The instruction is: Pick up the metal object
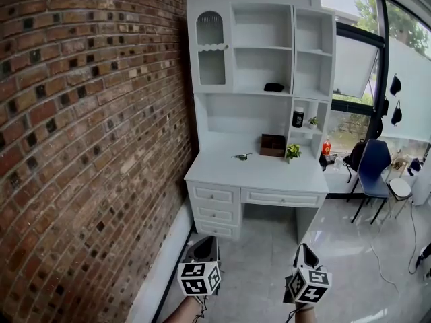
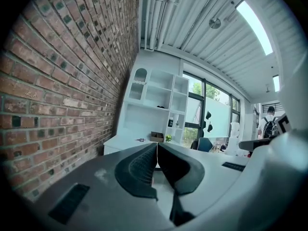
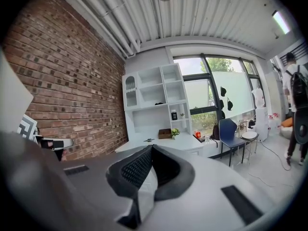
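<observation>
Both grippers closed and empty, well apart from the bench that carries the metal object.

Nearest, the left gripper (image 1: 210,239) and right gripper (image 1: 304,247) are held over glossy pale floor (image 1: 337,274), each with a marker cube; in each gripper view the ribbed dark pads meet at the tips with nothing between them. Farther off stands the white, drawer-fronted bench (image 1: 269,177) against a rough red brick wall (image 1: 81,147). The metal object (image 1: 242,157), small, thin and dark, lies flat on the bench's left half toward the back edge, left of a brown box (image 1: 273,145) and a leafy potted plant (image 1: 293,151). White shelves (image 1: 262,46) rise behind. Only the gripper views show the ribbed ceiling (image 3: 202,13) and a person with a backpack (image 3: 294,88); only the head view shows both grippers together.
</observation>
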Action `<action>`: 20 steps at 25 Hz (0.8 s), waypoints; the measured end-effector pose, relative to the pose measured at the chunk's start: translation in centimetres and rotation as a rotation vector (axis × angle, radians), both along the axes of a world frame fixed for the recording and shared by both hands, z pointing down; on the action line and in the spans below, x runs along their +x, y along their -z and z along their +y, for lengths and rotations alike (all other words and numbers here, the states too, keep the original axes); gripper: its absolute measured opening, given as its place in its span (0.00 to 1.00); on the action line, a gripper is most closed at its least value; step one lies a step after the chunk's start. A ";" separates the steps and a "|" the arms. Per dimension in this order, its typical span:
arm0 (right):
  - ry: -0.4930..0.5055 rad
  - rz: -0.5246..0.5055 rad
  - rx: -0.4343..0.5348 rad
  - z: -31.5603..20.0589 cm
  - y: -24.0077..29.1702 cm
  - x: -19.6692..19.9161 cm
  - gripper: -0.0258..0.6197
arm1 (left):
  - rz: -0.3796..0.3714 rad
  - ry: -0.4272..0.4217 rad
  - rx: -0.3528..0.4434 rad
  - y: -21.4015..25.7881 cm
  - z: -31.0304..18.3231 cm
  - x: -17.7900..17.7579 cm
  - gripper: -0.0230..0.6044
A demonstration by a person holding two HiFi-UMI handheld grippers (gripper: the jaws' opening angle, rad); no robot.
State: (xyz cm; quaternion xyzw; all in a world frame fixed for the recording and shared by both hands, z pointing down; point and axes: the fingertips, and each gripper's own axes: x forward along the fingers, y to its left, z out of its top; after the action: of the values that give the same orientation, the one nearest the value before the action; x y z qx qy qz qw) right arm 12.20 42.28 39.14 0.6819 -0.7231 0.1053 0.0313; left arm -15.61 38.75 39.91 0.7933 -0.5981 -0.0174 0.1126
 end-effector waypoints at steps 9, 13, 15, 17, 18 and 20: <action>0.001 -0.036 -0.011 0.1 0.2 -0.9 0.04 | -0.006 -0.003 -0.010 -0.3 -0.4 -0.6 0.08; -0.008 -0.026 -0.018 0.1 -0.2 -1.2 0.04 | -0.001 -0.013 -0.012 -0.5 -0.7 -1.0 0.15; -0.014 -0.007 -0.021 0.0 -0.6 -1.2 0.04 | -0.001 -0.015 -0.011 -0.6 -0.8 -1.3 0.18; -0.019 -0.002 -0.021 -0.1 -0.7 -1.5 0.04 | -0.005 -0.018 -0.011 -0.7 -1.1 -1.7 0.21; -0.022 -0.004 -0.022 -0.2 -0.7 -1.6 0.04 | -0.008 -0.020 -0.011 -0.8 -1.2 -1.8 0.23; -0.028 -0.011 -0.027 -0.3 -1.0 -2.0 0.04 | -0.013 -0.029 -0.011 -0.9 -1.5 -2.1 0.25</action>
State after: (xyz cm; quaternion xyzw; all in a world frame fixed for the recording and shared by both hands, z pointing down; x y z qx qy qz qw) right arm 10.25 42.01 40.10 0.6909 -0.7122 0.1190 0.0350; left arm -17.74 37.29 40.86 0.8012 -0.5875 -0.0076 0.1133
